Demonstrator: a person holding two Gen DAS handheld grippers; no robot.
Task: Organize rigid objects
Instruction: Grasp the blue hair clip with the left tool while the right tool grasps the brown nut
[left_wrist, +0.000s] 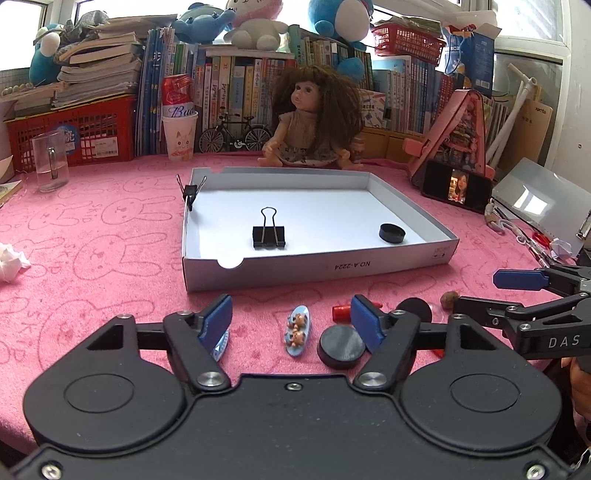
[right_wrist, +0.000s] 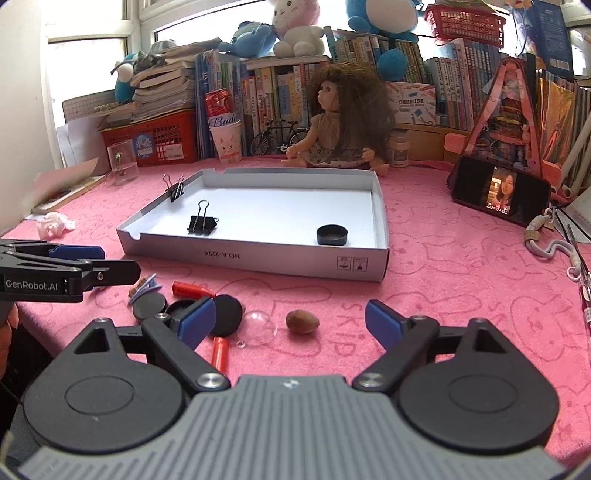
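Counting: two binder clips, four black round caps, two red tubes, one nut, one clear dome, one blue bear trinket are seen.
White box (left_wrist: 280, 275): shallow, open-topped, set on the pink cloth (left_wrist: 92, 258); three items are associated with it.
Box contents: one binder clip (left_wrist: 269, 236) lying on the floor; one black cap (left_wrist: 392, 233) near the right corner.
Box rim: second binder clip (left_wrist: 190, 192) is clamped on the left wall.
Loose pile: three black caps (right_wrist: 148, 305) (right_wrist: 225, 312) (right_wrist: 181, 308), red tubes (right_wrist: 192, 290) (right_wrist: 219, 354), clear dome (right_wrist: 260, 326), nut (right_wrist: 302, 322), bear trinket (left_wrist: 297, 329), all in front of the box.
Left gripper (left_wrist: 291, 317): jaws spread wide, nothing held, trinket lying between the fingers.
Right gripper (right_wrist: 290, 323): jaws spread wide, nothing held, nut and dome between the fingers.
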